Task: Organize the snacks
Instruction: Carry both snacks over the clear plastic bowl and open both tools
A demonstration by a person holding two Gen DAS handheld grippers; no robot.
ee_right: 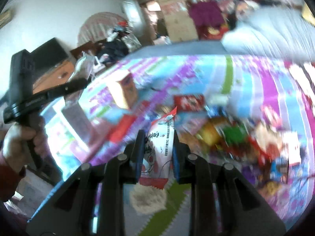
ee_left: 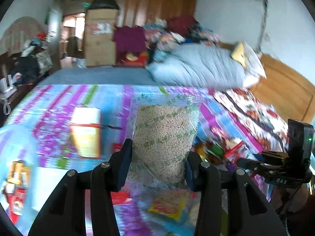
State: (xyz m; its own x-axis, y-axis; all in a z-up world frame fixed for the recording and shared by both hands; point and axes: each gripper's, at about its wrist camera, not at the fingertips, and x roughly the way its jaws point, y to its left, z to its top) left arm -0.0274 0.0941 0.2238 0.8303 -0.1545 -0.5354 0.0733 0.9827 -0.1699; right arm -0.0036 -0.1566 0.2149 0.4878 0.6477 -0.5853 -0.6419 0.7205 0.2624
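Bedding dominates both views: a bed (ee_left: 94,76) carries a bright purple, blue and green patterned cover (ee_left: 59,102), with a grey quilt (ee_left: 200,64) rolled at its far side against the wooden headboard (ee_left: 283,90). Beyond the bed stands a tall cardboard box (ee_left: 100,37).

On the cover lies a yellow-and-white carton (ee_left: 86,131), left of centre in the left wrist view. A loose heap of snack packets (ee_right: 232,135) sits on the cover to the right in the right wrist view; motion blur prevents identification of individual items apart from a red packet (ee_right: 188,102) at the heap's far edge.

Left hand-held gripper (ee_left: 157,155): clamped on a clear bag of small pale pellets (ee_left: 165,135), green printing on the film, held upright above the cover.

Right hand-held gripper (ee_right: 157,143): clamped on a white-and-red snack packet (ee_right: 159,143), held upright, its top corner projecting past the fingertips. The packet is raised above the cover, near the heap.
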